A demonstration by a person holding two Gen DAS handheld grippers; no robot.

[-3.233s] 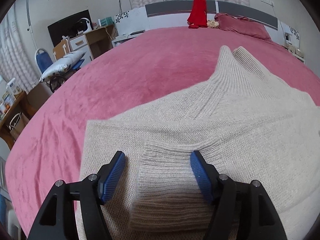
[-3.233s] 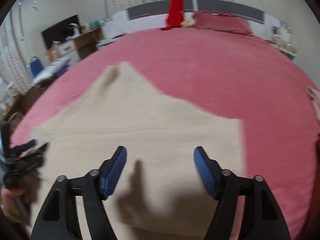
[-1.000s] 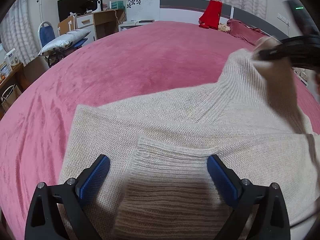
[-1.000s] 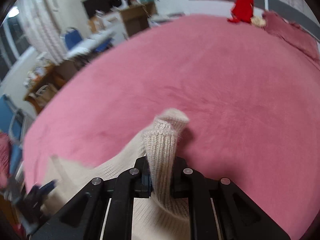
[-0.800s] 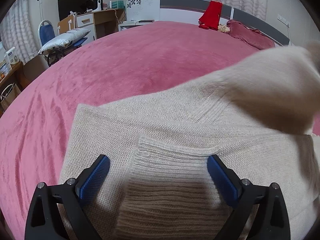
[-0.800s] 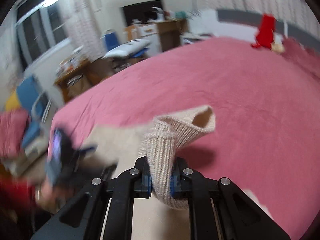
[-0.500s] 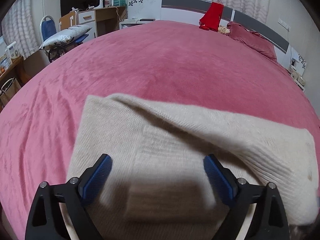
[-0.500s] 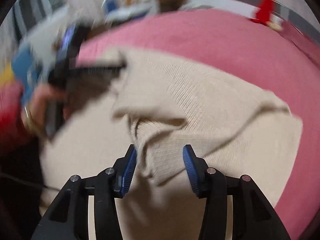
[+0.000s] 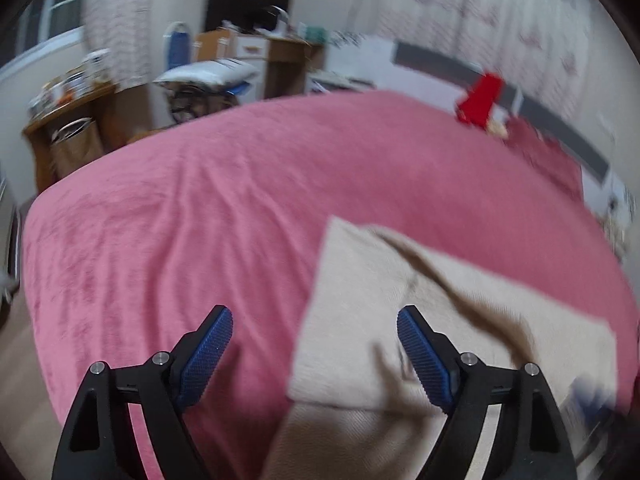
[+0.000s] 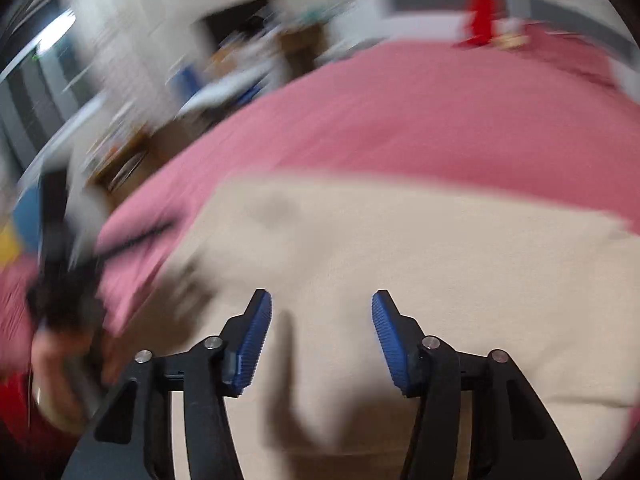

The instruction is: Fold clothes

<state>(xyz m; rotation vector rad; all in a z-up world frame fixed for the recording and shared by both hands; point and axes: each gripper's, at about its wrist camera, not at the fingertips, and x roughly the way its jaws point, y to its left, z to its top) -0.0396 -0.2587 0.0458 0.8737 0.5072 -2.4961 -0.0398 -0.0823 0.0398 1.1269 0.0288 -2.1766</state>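
A cream knit sweater (image 9: 460,304) lies folded flat into a rough rectangle on the pink bedspread (image 9: 224,208), near the bed's near edge, one fold edge running diagonally across its top.

Even indoor light, fisheye-bent edges; right wrist view heavily motion-blurred, left mildly.

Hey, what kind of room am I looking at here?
Most likely a bedroom: a wide bed with a pink blanket and grey headboard, curtains behind it, and a cluttered wooden desk. A beige sweater lies on the blanket.
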